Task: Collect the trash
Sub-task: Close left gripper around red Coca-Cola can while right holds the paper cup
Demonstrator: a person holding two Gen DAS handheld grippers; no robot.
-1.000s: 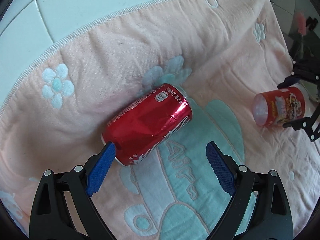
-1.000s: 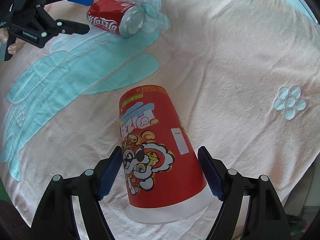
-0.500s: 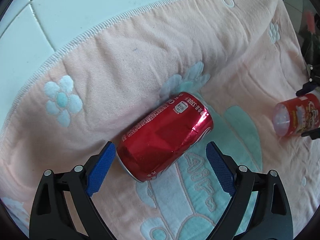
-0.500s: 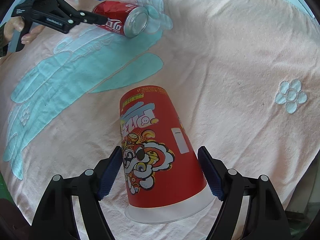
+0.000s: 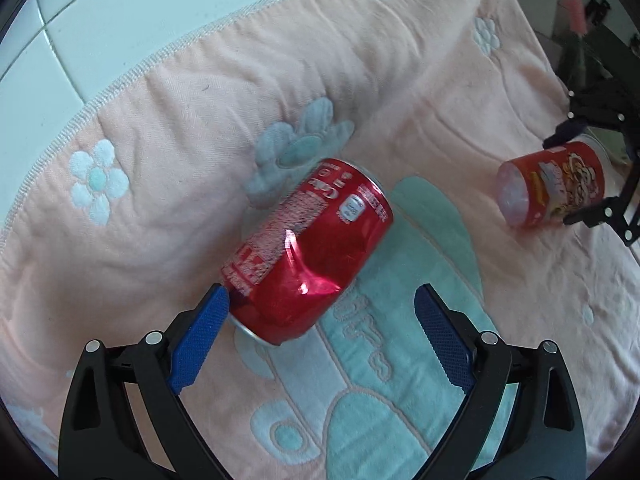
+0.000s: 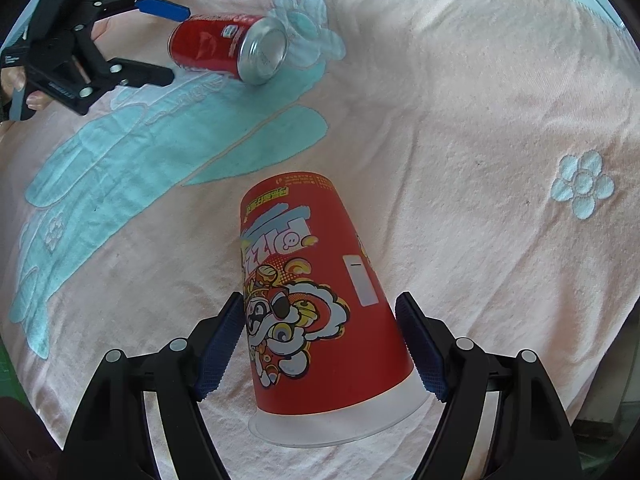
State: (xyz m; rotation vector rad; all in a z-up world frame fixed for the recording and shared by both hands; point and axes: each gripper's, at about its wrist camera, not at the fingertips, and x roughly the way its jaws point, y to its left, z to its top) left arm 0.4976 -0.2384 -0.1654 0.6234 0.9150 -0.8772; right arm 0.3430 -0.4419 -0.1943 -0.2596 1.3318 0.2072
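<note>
A dented red soda can (image 5: 304, 256) lies on its side on a pink towel. My left gripper (image 5: 320, 312) is open, its jaws on either side of the can's near end, the left pad touching it. The can (image 6: 228, 46) and left gripper (image 6: 160, 40) also show far left in the right wrist view. A red paper cup (image 6: 316, 300) with a cartoon print lies on its side. My right gripper (image 6: 320, 344) is open around the cup's wide end, pads close to it. The cup (image 5: 552, 188) and right gripper (image 5: 576, 176) show at the right of the left wrist view.
The pink towel (image 5: 200, 120) with blue flower and cartoon patterns covers the surface. Its hemmed edge (image 5: 120, 84) runs along a white tiled top (image 5: 100, 8) at the upper left. A person's hand (image 6: 24, 88) holds the left gripper.
My left gripper has shifted around the can, which has rolled so its label side faces up. The right gripper and cup have stayed in place.
</note>
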